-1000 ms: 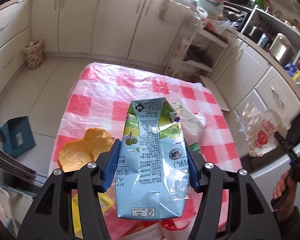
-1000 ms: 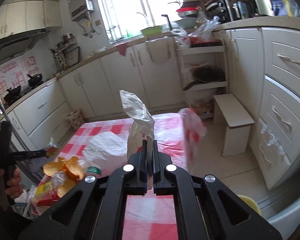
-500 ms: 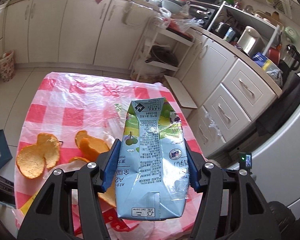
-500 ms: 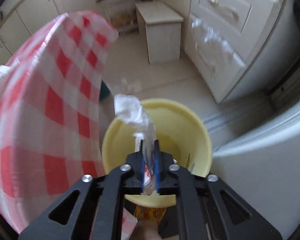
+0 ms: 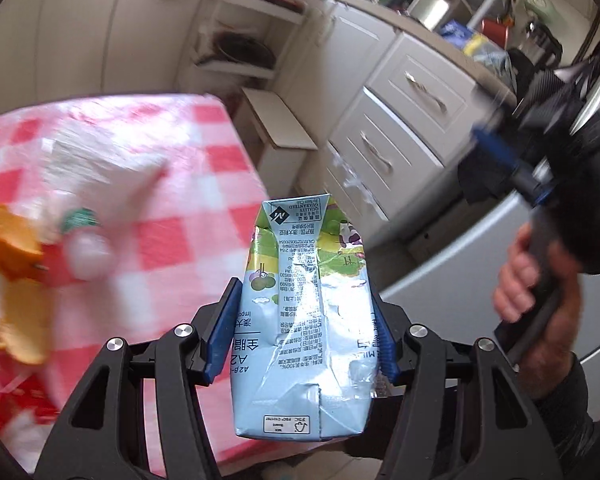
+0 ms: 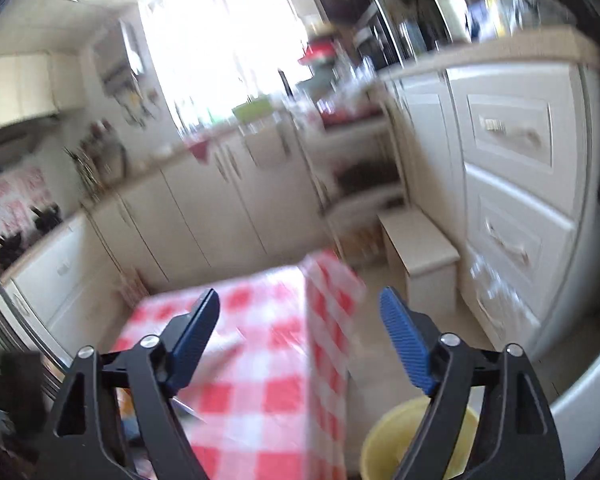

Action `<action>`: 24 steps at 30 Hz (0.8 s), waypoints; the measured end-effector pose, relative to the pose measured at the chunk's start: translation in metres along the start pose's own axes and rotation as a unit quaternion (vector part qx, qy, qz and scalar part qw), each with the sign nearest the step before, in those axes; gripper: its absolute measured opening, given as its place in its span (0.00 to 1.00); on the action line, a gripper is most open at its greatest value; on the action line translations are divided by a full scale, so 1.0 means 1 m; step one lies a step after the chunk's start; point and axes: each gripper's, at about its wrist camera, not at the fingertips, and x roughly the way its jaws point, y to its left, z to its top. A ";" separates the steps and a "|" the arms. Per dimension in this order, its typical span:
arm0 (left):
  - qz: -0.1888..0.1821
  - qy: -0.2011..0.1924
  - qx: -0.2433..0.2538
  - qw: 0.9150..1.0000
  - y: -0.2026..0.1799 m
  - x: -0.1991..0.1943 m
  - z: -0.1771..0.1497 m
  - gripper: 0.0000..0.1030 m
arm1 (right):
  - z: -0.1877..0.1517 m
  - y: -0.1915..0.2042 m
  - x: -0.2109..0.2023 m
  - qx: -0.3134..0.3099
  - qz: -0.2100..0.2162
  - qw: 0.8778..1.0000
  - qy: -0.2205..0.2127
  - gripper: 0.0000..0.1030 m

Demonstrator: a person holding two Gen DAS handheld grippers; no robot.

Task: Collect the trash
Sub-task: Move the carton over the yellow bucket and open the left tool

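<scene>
The right gripper [image 6: 300, 320] has just opened its jaws and now stands empty above the yellow bin [image 6: 384, 452] — wrapper dropped, apparently — while the left gripper [image 5: 300, 328], clamped on the milk carton [image 5: 304, 320], swings rightward off the checked table [image 5: 204, 152], likely next for binning.

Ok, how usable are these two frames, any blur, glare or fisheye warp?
Left wrist view: the milk carton in the left tool is sharp, while the checked tablecloth and orange peel smear with motion blur. Right wrist view: blurred throughout, the window blown out white, cabinet lines bowed by the fisheye; only the open right tool stays crisp.
</scene>
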 end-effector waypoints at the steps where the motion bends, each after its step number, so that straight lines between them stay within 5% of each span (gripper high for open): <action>1: -0.004 0.009 0.001 1.000 -0.010 0.016 -0.002 0.54 | 0.004 0.002 -0.008 -0.005 0.005 1.000 -0.015 0.81; 5: -0.014 0.059 0.003 0.998 -0.055 0.088 -0.010 0.54 | 0.016 -0.001 -0.019 -0.005 0.001 0.999 -0.041 0.82; 15: 0.036 0.152 -0.004 0.988 -0.103 0.222 -0.013 0.54 | 0.017 -0.053 -0.018 0.102 0.015 0.995 -0.003 0.82; 24: 0.083 0.133 0.040 0.987 -0.106 0.197 -0.002 0.75 | 0.020 -0.046 -0.020 0.092 0.021 0.995 -0.029 0.82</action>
